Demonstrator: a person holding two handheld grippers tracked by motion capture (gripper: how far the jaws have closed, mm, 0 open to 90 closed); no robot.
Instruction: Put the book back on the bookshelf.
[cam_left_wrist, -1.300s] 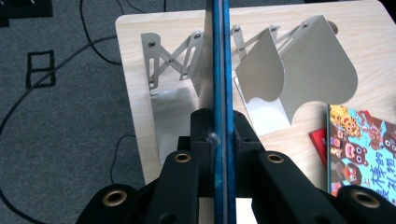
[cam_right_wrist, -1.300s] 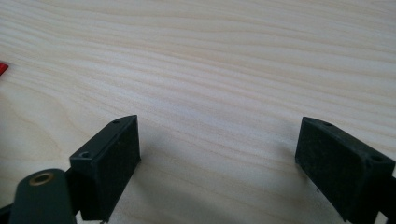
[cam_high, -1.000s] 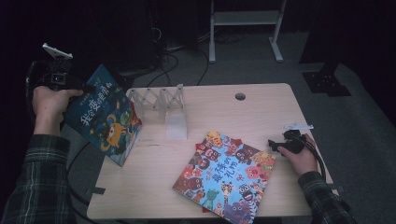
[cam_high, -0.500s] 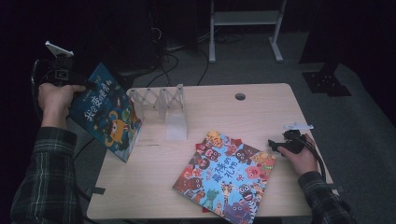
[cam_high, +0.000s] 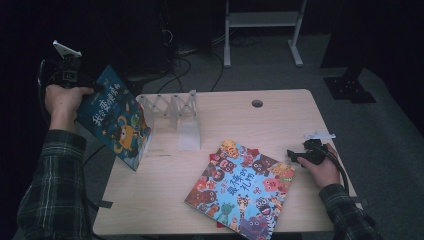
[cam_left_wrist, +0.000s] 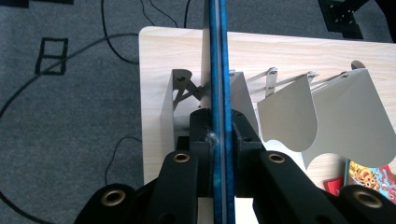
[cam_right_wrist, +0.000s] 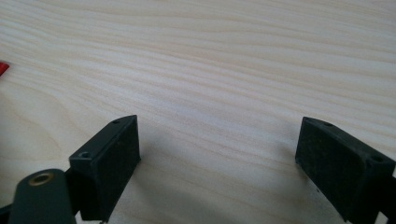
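Left gripper (cam_high: 92, 89) clamps a blue illustrated picture book (cam_high: 116, 119) edge-on above the white folding metal book rack (cam_high: 172, 116); right gripper (cam_high: 296, 156) rests open on the pale wooden table (cam_high: 280, 120). Step in hand appears to be shelving; next, the book's lower edge needs lining up with a rack slot.

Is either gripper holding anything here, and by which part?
The left gripper is clamped on the blue picture book, gripping its upper edge near a corner, above the white rack. The right gripper is open over bare table, holding nothing.
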